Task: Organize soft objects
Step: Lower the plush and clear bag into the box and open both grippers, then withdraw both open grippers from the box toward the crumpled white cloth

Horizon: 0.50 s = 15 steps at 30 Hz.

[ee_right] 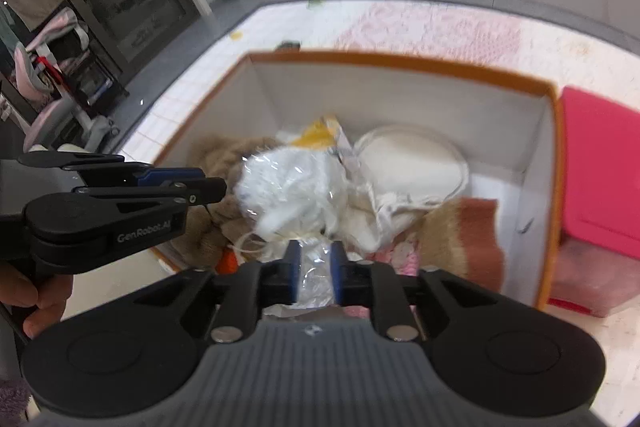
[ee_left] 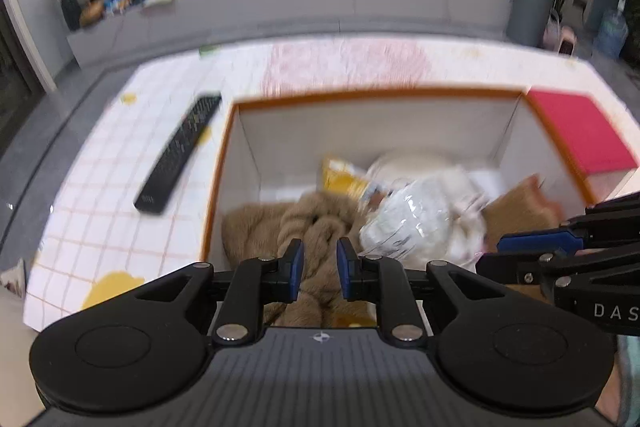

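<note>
Nearest, the left gripper point(ee_left: 319, 269) hangs over the near end of the box point(ee_left: 224, 163), its blue-padded tongs set around a twisted fold of the tan fleece blanket point(ee_left: 316, 223); a gap shows between the pads and the fleece fills it, though whether they press it I cannot tell. Beside it, the right gripper point(ee_right: 313, 273) pinches the crinkled clear wrapping at the tail of the white bagged bundle point(ee_right: 296, 191), with its tongs drawn close on the plastic. That bundle lies in the middle of the box on top of the other soft things: the tan fleece at the left, a brown and rust furry piece point(ee_right: 464, 239) at the right, pink fabric point(ee_right: 404, 253) under the near edge. Further in, a yellow packet point(ee_right: 320, 135) and a round cream cushion point(ee_right: 412, 159) rest near the back wall. Outside, a black remote point(ee_left: 180, 153) lies on the tiled cloth point(ee_left: 100, 187) left of the box, and a red box point(ee_right: 600, 163) stands just beside its right wall.
</note>
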### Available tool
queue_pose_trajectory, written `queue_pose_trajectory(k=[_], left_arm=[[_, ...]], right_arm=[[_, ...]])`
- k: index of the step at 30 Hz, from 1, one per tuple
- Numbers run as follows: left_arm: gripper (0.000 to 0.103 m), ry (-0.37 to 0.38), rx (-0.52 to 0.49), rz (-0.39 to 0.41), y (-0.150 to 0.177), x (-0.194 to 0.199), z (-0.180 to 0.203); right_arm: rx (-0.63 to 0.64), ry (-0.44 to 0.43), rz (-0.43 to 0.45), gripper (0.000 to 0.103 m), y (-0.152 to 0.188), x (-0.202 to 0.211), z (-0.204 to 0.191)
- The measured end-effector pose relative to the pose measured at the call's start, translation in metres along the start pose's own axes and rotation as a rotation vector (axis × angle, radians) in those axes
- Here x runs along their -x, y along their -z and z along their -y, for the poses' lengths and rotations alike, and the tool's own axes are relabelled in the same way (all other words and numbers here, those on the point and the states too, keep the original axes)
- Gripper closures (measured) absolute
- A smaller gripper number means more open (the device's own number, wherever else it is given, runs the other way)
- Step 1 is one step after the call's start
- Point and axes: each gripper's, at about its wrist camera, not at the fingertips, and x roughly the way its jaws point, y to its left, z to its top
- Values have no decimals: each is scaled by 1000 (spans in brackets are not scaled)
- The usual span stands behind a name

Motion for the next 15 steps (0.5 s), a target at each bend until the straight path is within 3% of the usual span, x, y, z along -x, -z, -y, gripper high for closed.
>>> queue_pose_trajectory(k=[9,15], left_arm=[[80,82,-19,240,10,71,55],[80,174,-12,315,24,85,107]], right_arm=[[-26,30,170,71,31,77,14],[-89,105,254,67,62,128,43]])
